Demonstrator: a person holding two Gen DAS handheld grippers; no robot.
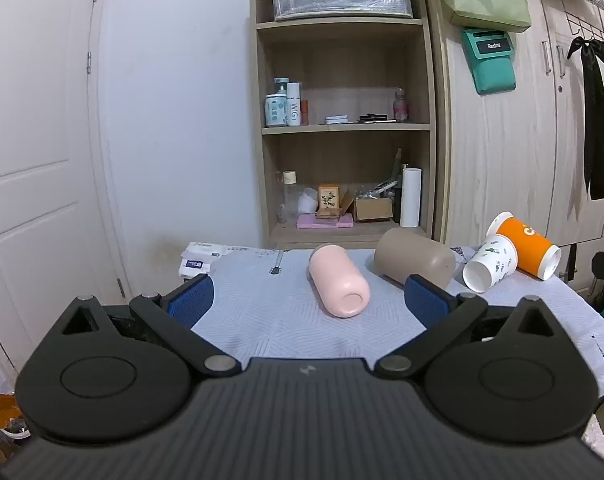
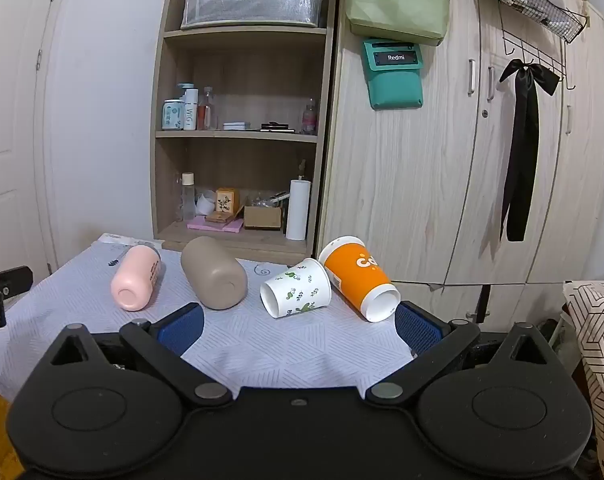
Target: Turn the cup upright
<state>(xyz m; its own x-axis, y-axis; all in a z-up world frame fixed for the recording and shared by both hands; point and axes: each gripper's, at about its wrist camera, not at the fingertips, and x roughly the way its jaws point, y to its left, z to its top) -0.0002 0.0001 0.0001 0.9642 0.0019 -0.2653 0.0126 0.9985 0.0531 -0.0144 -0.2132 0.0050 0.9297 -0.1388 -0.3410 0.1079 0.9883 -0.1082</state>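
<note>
Left wrist view: I am holding the left gripper (image 1: 308, 300) with its blue pads spread wide apart, clamping nothing, hovering over the near part of the cloth-covered table (image 1: 262, 320); the pink cup (image 1: 338, 286) is lying on its side directly ahead, between the two pads' lines and a little beyond them, its closed base facing me and its long axis running away and slightly leftward; the taupe cup (image 1: 416, 262) is lying just right of it, the white leaf-print cup (image 1: 488, 262) and the orange cup (image 1: 528, 246) further right, both on their sides with the white one touching the orange. Right wrist view: I am keeping the right gripper (image 2: 298, 326) likewise parted and empty; the white leaf-print cup (image 2: 296, 294) is lying straight ahead of it, mouth toward me and leftward, the orange cup (image 2: 360, 278) resting beside the right pad, mouth near and rightward; the taupe cup (image 2: 214, 274) and pink cup (image 2: 136, 278) are lying off to the left. Judgement: no cup is upright yet; the left hand is nearer the pink cup, the right hand nearer the paper pair
</note>
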